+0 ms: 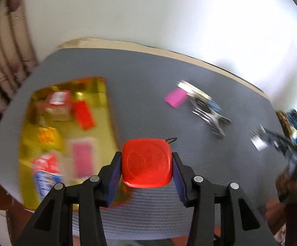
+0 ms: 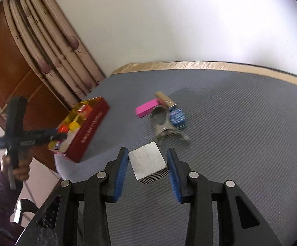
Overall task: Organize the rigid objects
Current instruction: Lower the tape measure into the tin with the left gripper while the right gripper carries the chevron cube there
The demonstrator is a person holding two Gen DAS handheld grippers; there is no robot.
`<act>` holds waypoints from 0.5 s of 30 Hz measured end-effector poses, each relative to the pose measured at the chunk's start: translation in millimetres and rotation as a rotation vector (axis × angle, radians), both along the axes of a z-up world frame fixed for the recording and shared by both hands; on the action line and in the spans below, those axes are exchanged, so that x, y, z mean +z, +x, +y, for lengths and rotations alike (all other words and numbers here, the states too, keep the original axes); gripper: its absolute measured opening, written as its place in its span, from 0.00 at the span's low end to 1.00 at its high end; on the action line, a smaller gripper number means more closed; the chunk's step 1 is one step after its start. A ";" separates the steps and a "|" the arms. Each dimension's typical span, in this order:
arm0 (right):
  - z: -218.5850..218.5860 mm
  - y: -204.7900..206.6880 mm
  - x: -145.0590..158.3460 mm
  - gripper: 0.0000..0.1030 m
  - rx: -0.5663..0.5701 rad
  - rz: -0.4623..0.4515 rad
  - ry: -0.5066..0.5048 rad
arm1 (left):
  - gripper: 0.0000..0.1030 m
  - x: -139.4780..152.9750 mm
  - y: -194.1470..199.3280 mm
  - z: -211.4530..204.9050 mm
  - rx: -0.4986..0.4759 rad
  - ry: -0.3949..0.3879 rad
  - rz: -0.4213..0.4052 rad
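- Nearest the left lens: left gripper (image 1: pixel 146 167) clenched on a red case (image 1: pixel 146 163), pads pressing both its sides, held above the near edge of the mat (image 1: pixel 144 94), just right of the box (image 1: pixel 102 86).
- Nearest the right lens: right gripper (image 2: pixel 147 165) around a white cube (image 2: pixel 147 162) with a zigzag-striped face. Left pad appears to touch it; a thin gap seems to show at the right pad. Most likely gripped at a skew and clear of the mat, but a firm hold cannot be told for sure.
- Already sorted: box at the mat's left holds several items — red packets, a yellow one, a pink card, a blue-and-white pack. Blurred, so no exact count.
- Loose near mat centre, well apart from the box: pink block (image 2: pixel 147 107), metal clip (image 2: pixel 164 126), blue pack (image 2: pixel 177 119), tan tube (image 2: pixel 165 98), all touching or just beside one another.
- Progress, as judged: past halfway. Two pieces in hand, four or so left in the cluster.
- Likely next: carry case and cube over the box and release inside.
- Risk: cube skewed between the pads, could slip on the way.
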State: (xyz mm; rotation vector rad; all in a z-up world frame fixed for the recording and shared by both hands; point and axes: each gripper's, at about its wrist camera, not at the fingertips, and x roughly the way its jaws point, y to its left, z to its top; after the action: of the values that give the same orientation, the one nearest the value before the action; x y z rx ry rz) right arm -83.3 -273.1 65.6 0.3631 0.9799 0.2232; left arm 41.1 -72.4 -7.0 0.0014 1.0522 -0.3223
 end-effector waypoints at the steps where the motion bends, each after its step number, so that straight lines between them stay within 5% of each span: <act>1: 4.7 -0.3 -0.5 0.35 -0.002 -0.002 0.007 | 0.46 0.0 7.9 8.5 0.014 0.018 -0.005; 6: 23.8 7.1 -6.7 0.35 0.017 0.008 0.040 | 0.46 -16.3 60.8 38.5 0.083 0.087 0.020; 15: 36.0 13.2 -18.4 0.35 0.037 0.042 0.055 | 0.46 -50.7 134.1 50.3 0.191 0.039 0.098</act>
State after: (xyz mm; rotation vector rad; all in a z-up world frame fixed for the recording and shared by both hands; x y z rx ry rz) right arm -70.1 -237.0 47.2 0.4012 1.0238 0.2776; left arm 175.2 -22.1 -57.7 -0.0800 1.1459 -0.1296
